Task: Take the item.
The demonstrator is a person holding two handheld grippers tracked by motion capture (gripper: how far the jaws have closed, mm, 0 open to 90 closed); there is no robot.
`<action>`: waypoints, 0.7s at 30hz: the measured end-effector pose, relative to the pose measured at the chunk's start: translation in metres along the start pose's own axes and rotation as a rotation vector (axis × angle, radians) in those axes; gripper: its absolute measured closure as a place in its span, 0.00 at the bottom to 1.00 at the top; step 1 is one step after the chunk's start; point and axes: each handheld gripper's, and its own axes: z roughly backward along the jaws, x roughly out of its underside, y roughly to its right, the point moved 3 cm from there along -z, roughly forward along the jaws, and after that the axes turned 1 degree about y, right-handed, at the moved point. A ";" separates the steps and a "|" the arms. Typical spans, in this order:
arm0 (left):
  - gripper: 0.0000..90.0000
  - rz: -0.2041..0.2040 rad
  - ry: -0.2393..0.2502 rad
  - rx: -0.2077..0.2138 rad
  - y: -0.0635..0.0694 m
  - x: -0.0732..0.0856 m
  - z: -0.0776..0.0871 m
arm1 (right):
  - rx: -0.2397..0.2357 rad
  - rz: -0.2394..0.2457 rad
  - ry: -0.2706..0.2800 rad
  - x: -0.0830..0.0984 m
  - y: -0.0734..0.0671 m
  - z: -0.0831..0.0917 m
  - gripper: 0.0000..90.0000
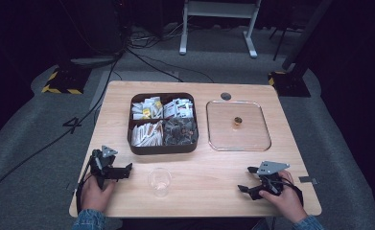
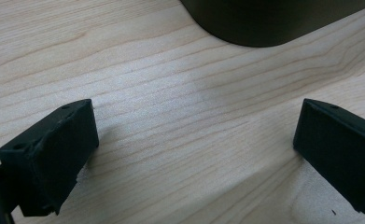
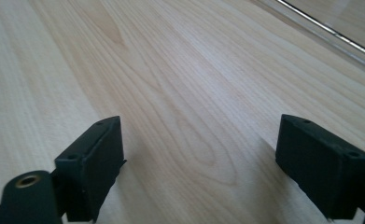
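Note:
Low on the wooden table (image 1: 209, 165), near its front left, a hand holds my left gripper (image 1: 125, 171). Its jaws stand open and point right toward a clear glass cup (image 1: 159, 181). In the left gripper view the left gripper (image 2: 194, 144) has bare wood between its jaws, with a corner of the dark box (image 2: 264, 23) ahead. At the front right, my right gripper (image 1: 246, 179) rests open and points left. The right gripper view shows the right gripper (image 3: 201, 154) spread wide over bare wood, with the clear tray's edge (image 3: 339, 37) at the upper right.
A dark brown four-compartment box (image 1: 162, 149) of sachets sits mid-table. To its right lies a clear tray (image 1: 209, 125) with a small golden object (image 1: 237, 120) in it. A small grey strip (image 1: 308, 180) lies by the right edge. Cables and stands are on the floor beyond.

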 end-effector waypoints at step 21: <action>0.00 0.000 0.001 0.000 0.000 0.000 0.000 | -0.033 -0.061 0.120 -0.046 -0.004 0.031 0.25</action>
